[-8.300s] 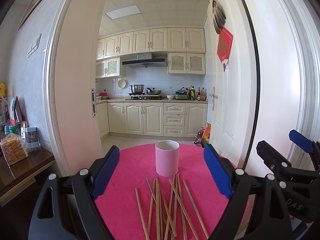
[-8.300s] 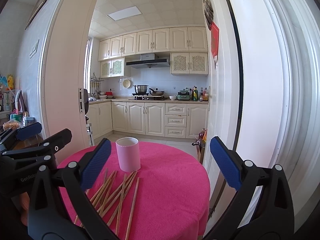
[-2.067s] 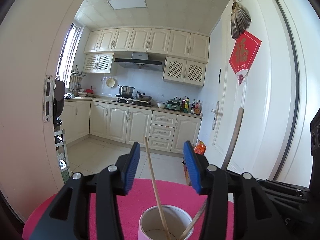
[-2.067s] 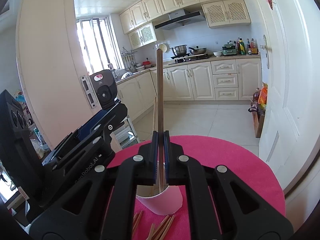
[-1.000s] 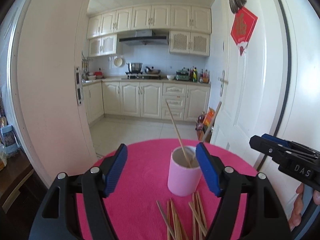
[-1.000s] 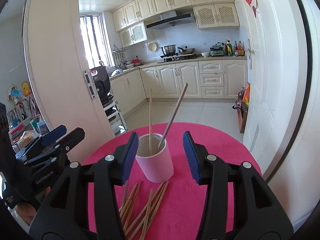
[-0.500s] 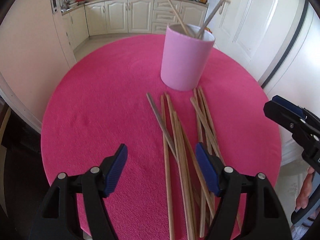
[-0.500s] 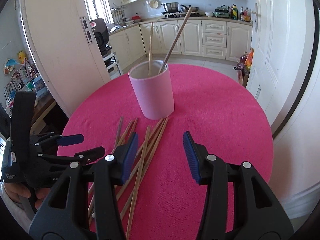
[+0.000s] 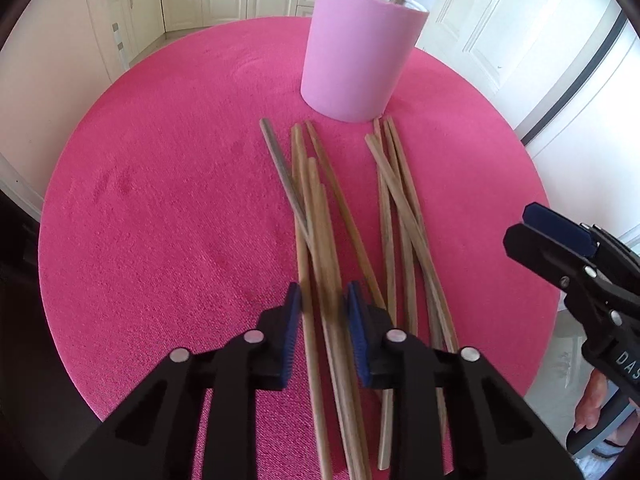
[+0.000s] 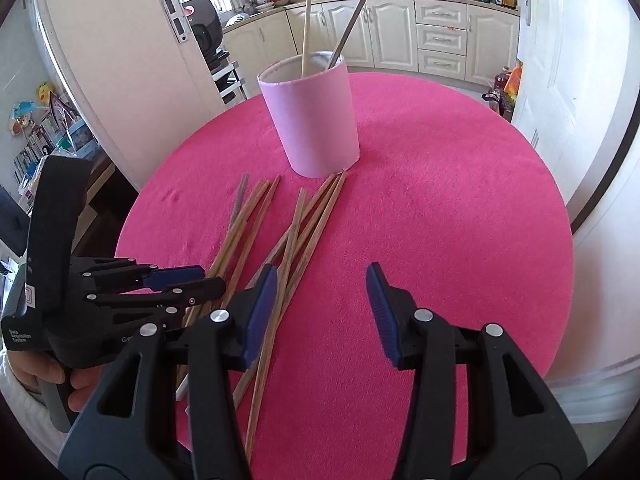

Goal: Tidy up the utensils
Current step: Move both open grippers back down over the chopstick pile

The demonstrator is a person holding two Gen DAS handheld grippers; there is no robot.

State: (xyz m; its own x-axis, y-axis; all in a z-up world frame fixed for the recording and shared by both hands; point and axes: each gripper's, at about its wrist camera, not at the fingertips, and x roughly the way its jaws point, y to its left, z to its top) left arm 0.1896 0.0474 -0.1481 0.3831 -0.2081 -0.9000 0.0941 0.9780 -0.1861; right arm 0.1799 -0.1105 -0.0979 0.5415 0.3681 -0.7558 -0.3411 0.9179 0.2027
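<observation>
A pink cup (image 9: 356,52) stands on the round pink table (image 9: 160,200) with two chopsticks (image 10: 306,20) upright in it. Several wooden chopsticks (image 9: 396,208) lie loose in front of the cup. My left gripper (image 9: 322,312) points down at the left bundle. Its jaws are closing with two or three chopsticks (image 9: 320,240) between them, the pads close beside these sticks. My right gripper (image 10: 322,300) hovers open over the table with bare cloth between its jaws. Its left finger (image 10: 260,308) overlaps the right bundle (image 10: 296,220). The left gripper (image 10: 192,280) shows at the left of the right wrist view.
The table's edge curves close on all sides. A white door (image 9: 520,40) stands right of the table, and a door frame (image 10: 120,80) stands on its left. A kitchen with cream cabinets (image 10: 440,40) lies behind. A hand (image 10: 48,376) holds the left gripper's handle.
Both grippers tipped down and sank toward the loose chopsticks. The left gripper's jaws went from wide apart to narrow around a few chopsticks. The right jaws kept their width.
</observation>
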